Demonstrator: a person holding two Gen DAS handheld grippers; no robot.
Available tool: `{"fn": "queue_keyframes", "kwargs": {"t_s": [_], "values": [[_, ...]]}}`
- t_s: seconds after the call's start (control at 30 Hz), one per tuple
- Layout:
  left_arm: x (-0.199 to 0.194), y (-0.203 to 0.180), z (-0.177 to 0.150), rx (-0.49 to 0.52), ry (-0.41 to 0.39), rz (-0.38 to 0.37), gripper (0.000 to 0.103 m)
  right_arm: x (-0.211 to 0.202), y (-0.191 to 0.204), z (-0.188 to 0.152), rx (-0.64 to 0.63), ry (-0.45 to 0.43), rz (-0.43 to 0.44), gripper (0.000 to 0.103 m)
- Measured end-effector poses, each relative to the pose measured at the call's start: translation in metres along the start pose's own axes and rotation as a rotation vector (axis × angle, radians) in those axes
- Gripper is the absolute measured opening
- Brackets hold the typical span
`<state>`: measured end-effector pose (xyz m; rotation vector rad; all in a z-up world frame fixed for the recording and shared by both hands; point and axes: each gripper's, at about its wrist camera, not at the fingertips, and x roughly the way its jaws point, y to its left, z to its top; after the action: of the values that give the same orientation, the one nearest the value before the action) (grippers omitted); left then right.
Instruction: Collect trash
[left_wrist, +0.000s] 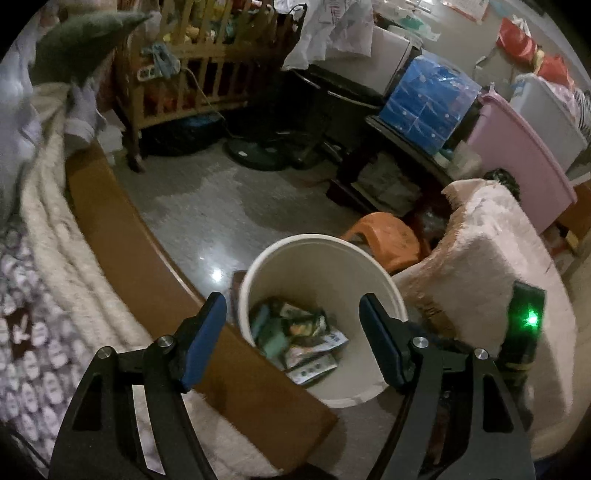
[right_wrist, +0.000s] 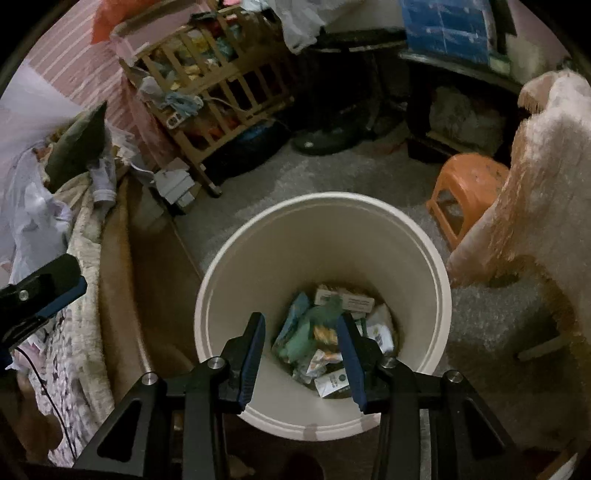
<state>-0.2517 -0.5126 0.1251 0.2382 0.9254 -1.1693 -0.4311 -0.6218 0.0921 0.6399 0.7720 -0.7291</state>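
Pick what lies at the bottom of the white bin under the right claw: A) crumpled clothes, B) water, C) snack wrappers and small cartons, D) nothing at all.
C: below the open right claw, the white bin holds a heap of wrappers and small cartons.

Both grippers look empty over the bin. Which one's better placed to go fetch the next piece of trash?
Probably left. Left gripper is open, off to the bed side of the white bin; right gripper is open directly above the wrappers. No loose trash visible.

Cream bin; orange stool; pink tub; blue-padded black claw; floral-print bedsheet.
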Motion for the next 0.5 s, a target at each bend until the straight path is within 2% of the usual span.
{"fn": "queue_keyframes", "kwargs": {"t_s": [0.2,0.5], "values": [[-0.020,0.006,-0.011,0.014,-0.031,0.049,0.074,-0.025,0.022,-0.003,-0.056,-0.080,-0.055,0.039],[-0.066,0.008,-0.019,0.032,-0.167,0.116,0.074,-0.072,0.056,0.000,-0.134,-0.208,-0.101,0.040]]}}
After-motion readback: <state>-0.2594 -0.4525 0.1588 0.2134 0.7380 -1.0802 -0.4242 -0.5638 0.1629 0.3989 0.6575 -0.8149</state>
